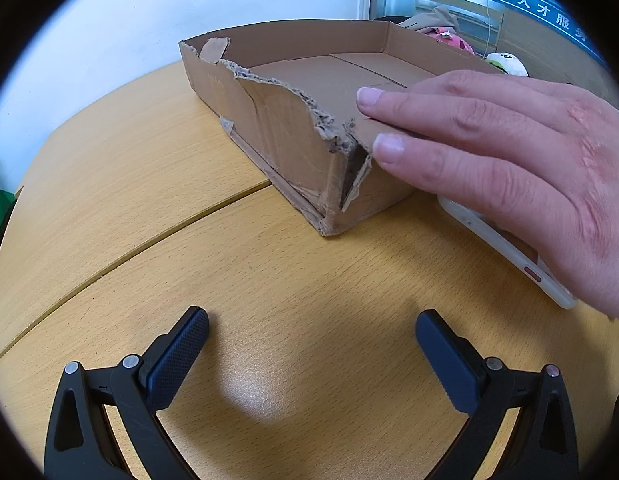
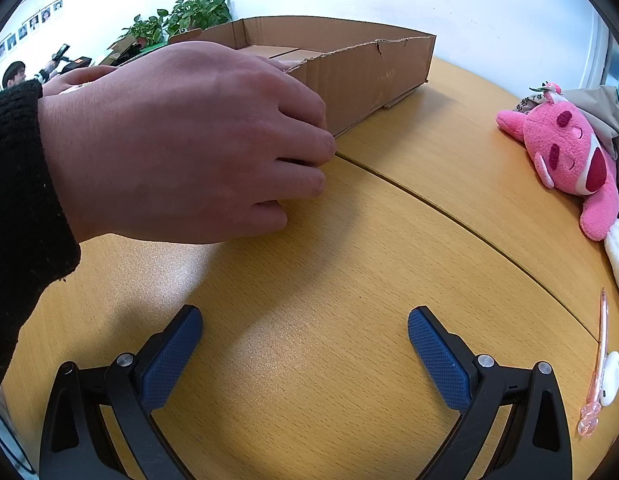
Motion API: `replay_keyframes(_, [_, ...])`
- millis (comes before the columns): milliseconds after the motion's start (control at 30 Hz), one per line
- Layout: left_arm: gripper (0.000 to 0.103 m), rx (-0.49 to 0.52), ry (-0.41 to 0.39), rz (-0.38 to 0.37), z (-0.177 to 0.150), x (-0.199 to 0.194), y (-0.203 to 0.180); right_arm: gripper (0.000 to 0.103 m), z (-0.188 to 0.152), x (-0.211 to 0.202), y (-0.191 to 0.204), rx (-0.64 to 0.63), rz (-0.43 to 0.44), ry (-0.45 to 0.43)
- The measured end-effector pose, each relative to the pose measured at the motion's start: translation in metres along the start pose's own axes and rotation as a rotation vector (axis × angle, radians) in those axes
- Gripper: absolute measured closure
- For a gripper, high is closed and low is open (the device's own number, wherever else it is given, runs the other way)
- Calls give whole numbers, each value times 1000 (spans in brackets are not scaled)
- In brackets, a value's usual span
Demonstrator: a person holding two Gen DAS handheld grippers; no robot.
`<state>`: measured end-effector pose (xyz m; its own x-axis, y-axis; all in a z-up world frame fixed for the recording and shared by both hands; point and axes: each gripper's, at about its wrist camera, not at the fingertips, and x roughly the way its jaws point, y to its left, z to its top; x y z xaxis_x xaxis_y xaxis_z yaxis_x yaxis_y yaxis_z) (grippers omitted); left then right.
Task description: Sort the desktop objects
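A torn, shallow cardboard box (image 1: pixel 293 92) lies on the wooden table; it also shows in the right wrist view (image 2: pixel 369 64). A bare hand (image 1: pixel 509 152) rests on its near corner and over a white phone (image 1: pixel 505 248). The same hand (image 2: pixel 181 140) fills the left of the right wrist view. A pink plush toy (image 2: pixel 565 156), a pink pen (image 2: pixel 597 364) and a white earbud case (image 2: pixel 611 378) lie at the right. My left gripper (image 1: pixel 311 334) is open and empty above the table. My right gripper (image 2: pixel 305 330) is open and empty too.
The table (image 1: pixel 149 184) has a seam running across it. Plush toys (image 1: pixel 505 62) sit behind the box. Potted plants (image 2: pixel 189 16) and a person (image 2: pixel 13 74) are in the background at left. A white wall stands behind the table.
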<state>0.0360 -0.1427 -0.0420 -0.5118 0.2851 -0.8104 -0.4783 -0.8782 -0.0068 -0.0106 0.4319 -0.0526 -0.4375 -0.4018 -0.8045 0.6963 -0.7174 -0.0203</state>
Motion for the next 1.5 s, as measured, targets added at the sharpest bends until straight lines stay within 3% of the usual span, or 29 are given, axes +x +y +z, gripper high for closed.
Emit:
replay_keyframes(1167, [0,0,0,0,-2,-3,-3,0,0,0,0,6,-4,0])
replay_keyframes(1267, [0,0,0,0,-2,-3,-3,0,4,3,1,45,-31,1])
replay_keyframes(1500, [0,-39,-1,28,-2,-3,-4,0,4,3,12,279,-208,6])
